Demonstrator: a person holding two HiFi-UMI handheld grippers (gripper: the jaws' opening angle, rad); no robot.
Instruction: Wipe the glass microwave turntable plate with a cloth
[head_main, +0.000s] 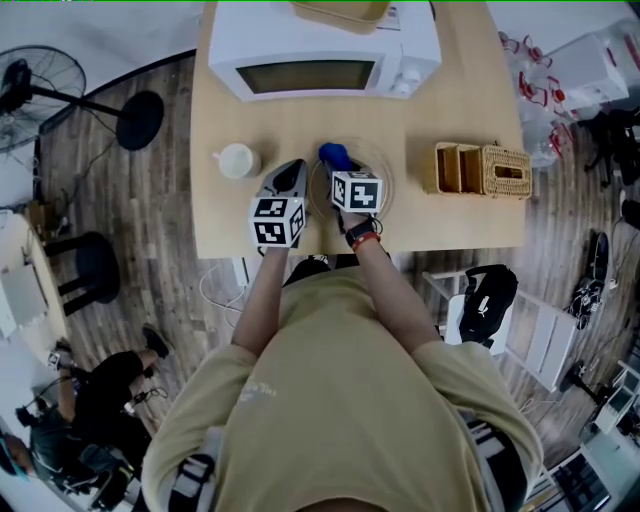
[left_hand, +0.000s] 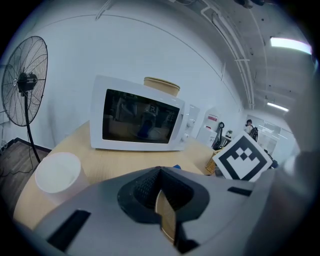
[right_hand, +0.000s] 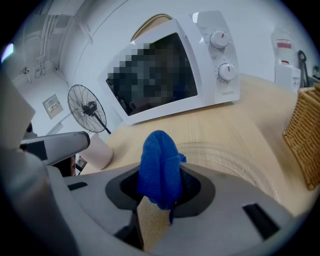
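The glass turntable plate (head_main: 383, 186) lies flat on the wooden table (head_main: 450, 110), in front of the microwave (head_main: 320, 50). In the right gripper view its ribbed rim (right_hand: 227, 160) curves just beyond the jaws. My right gripper (head_main: 338, 168) is over the plate's near left part, shut on a bunched blue cloth (right_hand: 159, 167) that sticks up out of the jaws (head_main: 336, 156). My left gripper (head_main: 296, 170) is just left of the plate with its jaws together (left_hand: 160, 172); only a thin slit shows between them, and I see nothing held.
A white cup (head_main: 236, 161) stands left of the left gripper (left_hand: 57, 172). A wicker basket (head_main: 483, 170) sits at the table's right, close to the plate (right_hand: 305, 135). The microwave's door is closed (left_hand: 137, 121). A standing fan (head_main: 30, 85) is on the floor at left.
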